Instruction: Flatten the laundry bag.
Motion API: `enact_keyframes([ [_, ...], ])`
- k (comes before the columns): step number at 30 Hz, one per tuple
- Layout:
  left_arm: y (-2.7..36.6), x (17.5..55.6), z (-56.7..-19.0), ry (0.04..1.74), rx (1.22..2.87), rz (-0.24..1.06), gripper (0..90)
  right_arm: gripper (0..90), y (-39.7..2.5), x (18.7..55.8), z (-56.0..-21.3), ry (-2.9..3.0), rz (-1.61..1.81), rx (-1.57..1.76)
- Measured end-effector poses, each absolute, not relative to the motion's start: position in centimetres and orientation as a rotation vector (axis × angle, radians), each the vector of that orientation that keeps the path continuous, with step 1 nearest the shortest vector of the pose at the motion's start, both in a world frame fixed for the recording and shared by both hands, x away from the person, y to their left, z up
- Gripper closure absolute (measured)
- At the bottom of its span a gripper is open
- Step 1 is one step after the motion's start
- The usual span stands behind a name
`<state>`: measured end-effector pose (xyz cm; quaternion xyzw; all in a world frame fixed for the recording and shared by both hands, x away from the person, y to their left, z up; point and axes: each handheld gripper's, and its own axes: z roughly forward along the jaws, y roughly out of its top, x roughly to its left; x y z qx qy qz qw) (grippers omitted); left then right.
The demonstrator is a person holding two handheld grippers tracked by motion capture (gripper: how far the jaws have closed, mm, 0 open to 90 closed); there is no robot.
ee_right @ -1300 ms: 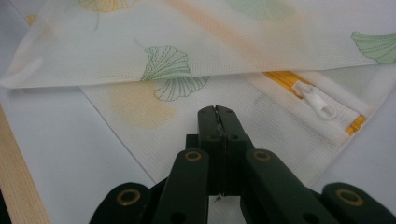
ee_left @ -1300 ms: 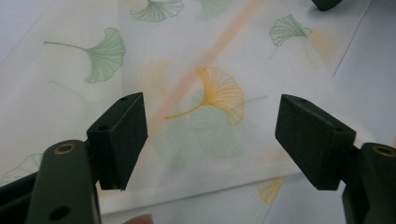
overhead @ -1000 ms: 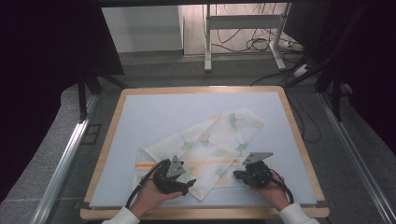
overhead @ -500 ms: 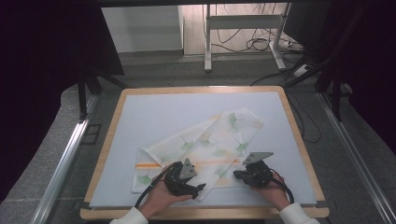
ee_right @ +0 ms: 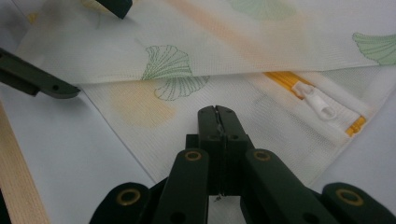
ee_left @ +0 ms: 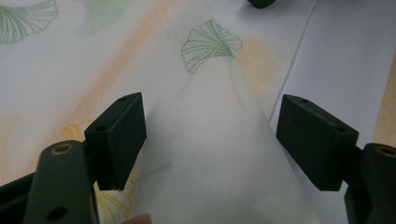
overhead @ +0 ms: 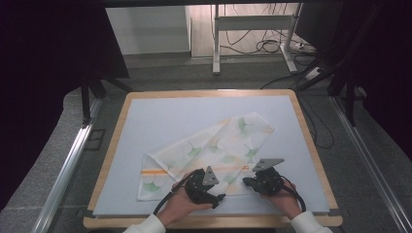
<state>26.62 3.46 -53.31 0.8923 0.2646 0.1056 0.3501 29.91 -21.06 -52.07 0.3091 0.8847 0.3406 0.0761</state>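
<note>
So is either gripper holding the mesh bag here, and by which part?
The left gripper is open around a raised fold of the mesh bag; the right gripper is shut, apparently empty.

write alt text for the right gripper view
The right tongs, jaws shut together, rest over a white mesh laundry bag printed with green ginkgo leaves. A white zipper pull on a yellow zip lies to the right.

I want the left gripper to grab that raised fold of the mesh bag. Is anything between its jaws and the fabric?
Nothing visible. The left gripper is open, with the mesh bag's raised fold already between its jaws.
</note>
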Motion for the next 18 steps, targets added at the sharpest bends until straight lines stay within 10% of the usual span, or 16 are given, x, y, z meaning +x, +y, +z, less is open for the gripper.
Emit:
enact_keyframes([
  [18,5.0,27.8,-53.3,0.718,2.272,0.205,67.8,89.3,-21.1,29.9,-52.1,2.653,1.018,0.919],
])
